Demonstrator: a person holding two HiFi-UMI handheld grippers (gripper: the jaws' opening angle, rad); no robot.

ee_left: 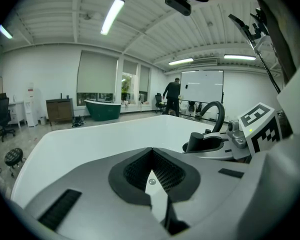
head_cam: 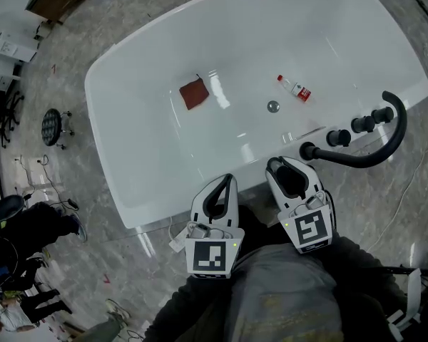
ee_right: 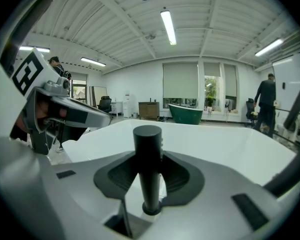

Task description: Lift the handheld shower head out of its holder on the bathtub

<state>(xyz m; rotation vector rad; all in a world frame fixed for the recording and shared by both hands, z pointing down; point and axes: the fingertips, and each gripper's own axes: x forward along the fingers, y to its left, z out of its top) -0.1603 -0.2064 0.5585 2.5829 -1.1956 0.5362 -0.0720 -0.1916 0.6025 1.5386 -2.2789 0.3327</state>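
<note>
The white bathtub (head_cam: 128, 91) fills the middle of the head view. The handheld shower head (head_cam: 308, 150), a black cylinder, stands upright on the near right part of the tub's rim, seated in its holder (ee_right: 149, 210).

The right gripper (head_cam: 296, 164) reaches over the near rim to it. In the right gripper view, the shower head (ee_right: 148, 149) rises between the 2 jaws, and their dark pads close against it from the left and the right, so the right gripper (ee_right: 149, 176) is clamped on it. The left gripper (head_cam: 230, 180) sits just left of the right one, at the near rim and apart from the shower head. Its own view shows the left gripper (ee_left: 151, 153) with its jaw tips together and nothing between them. In that view the shower head (ee_left: 195, 141) lies off to the right.

To the right of the shower head, 3 black knobs (head_cam: 362, 124) stand in a row along the rim. A black curved pipe (head_cam: 385, 144) arcs around their near and right side.

Inside the tub lie a reddish-brown cloth (head_cam: 194, 92) at the left, a small clear bottle (head_cam: 294, 88) with a red label farther right, and the round drain (head_cam: 272, 106) between them, nearer.

Far across the room are a green bathtub (ee_right: 189, 113) and a standing person (ee_right: 265, 104).
</note>
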